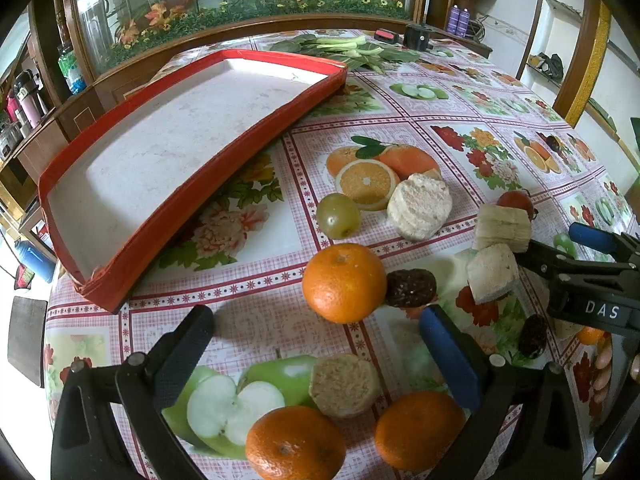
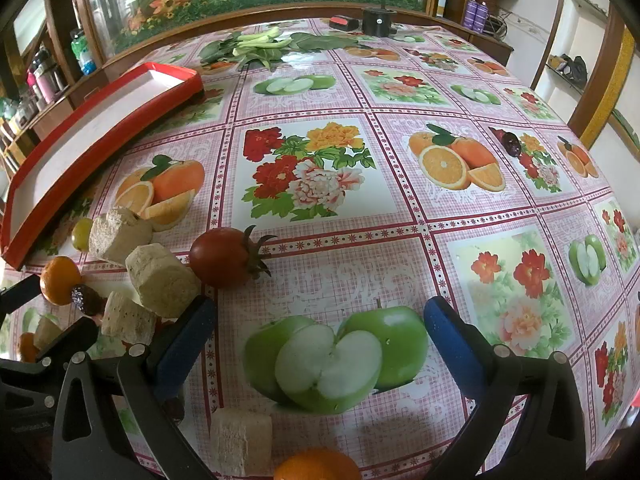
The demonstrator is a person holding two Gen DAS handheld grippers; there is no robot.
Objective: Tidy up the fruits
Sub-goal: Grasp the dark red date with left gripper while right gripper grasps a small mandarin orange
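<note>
A red-rimmed tray (image 1: 192, 176) (image 2: 92, 132) with a white floor lies at the left, nothing in it. Loose on the flowered tablecloth are three oranges (image 1: 344, 282) (image 1: 295, 444) (image 1: 420, 430), a green fruit (image 1: 338, 216), a red tomato (image 2: 224, 256), dark dates (image 1: 411, 288) (image 2: 512, 144) and several beige cut chunks (image 1: 420, 206) (image 2: 162, 286) (image 2: 240, 440). My left gripper (image 1: 318, 344) hangs open just in front of the middle orange, gripping nothing. My right gripper (image 2: 320, 328) (image 1: 552, 240) is open over a printed apple, its left finger beside a beige chunk.
Leafy greens (image 1: 344, 50) (image 2: 260, 46) lie at the table's far side, with a black round object (image 2: 378, 20) and a small red-and-black item (image 2: 344, 23) behind them. A wooden cabinet with flower decor runs along the back. The tablecloth carries printed fruit pictures.
</note>
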